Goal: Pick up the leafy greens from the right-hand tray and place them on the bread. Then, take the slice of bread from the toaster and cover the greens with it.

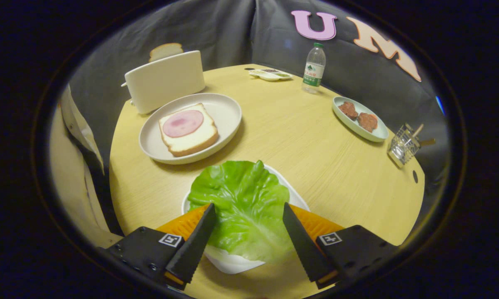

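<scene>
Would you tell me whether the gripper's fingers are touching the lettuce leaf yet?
Cannot tell. In the gripper view the open gripper straddles the lettuce leaf; the fingers overlap its edges, with no gap or contact plainly visible.

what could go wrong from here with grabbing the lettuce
1. The gripper is open, its fingers straddling the lettuce; a floppy leaf may crumple or slip when they close.
2. The leaf overhangs its white tray, so a low pinch could catch the rim.
3. On the way to the bread, the leaf could land off the ham.

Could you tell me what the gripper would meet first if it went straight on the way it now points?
Most likely the lettuce leaf: the open gripper has a finger on either side of it, on its white tray. Depth is unclear.
</scene>
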`<state>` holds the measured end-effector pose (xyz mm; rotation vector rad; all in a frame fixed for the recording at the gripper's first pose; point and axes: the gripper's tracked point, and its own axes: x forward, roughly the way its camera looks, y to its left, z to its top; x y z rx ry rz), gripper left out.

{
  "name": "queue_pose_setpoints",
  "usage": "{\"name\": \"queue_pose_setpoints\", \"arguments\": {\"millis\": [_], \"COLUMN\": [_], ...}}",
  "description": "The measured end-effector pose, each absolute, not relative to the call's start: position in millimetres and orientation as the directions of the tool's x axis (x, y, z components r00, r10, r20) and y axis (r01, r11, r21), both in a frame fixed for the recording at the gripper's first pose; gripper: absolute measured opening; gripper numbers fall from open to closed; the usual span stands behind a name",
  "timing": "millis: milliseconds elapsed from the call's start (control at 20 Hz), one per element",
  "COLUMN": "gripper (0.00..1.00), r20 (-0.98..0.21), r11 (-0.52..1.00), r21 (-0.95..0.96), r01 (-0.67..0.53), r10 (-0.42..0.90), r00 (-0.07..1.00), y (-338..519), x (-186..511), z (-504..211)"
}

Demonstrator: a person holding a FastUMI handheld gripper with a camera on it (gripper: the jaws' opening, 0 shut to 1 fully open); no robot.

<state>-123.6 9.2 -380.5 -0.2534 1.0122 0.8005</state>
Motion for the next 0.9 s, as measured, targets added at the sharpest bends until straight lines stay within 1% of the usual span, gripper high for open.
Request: {"name": "queue_pose_setpoints", "arguments": {"millis": [50, 250, 500, 650, 700, 750, 900], "gripper": [0.99, 0.84, 0.64, 0.23, 0.23, 0.08, 0.05], "r20": [-0.834, -0.840, -0.852, -0.858, -0.857, -0.860, -0.862], "r11": [0.700, 0.722, 0.756, 0.768, 0.772, 0.768, 0.761], "r21": [0.174, 0.190, 0.172, 0.164, 0.135, 0.129, 0.124], "r01": [-0.693, -0.666, -0.632, -0.620, -0.621, -0.627, -0.637], "r10": [0.479, 0.470, 0.436, 0.420, 0.405, 0.402, 0.401], "r00": [0.274, 0.270, 0.290, 0.294, 0.318, 0.315, 0.312], "y": [9.4, 8.9, 9.8, 10.7, 8.6, 8.1, 11.9], "x": [-124.4, -124.9, -121.4, -122.1, -117.7, -119.5, -124.1], "z": [-382.1, -382.0, -382.2, -382.8, -384.1, -382.2, -375.8]}}
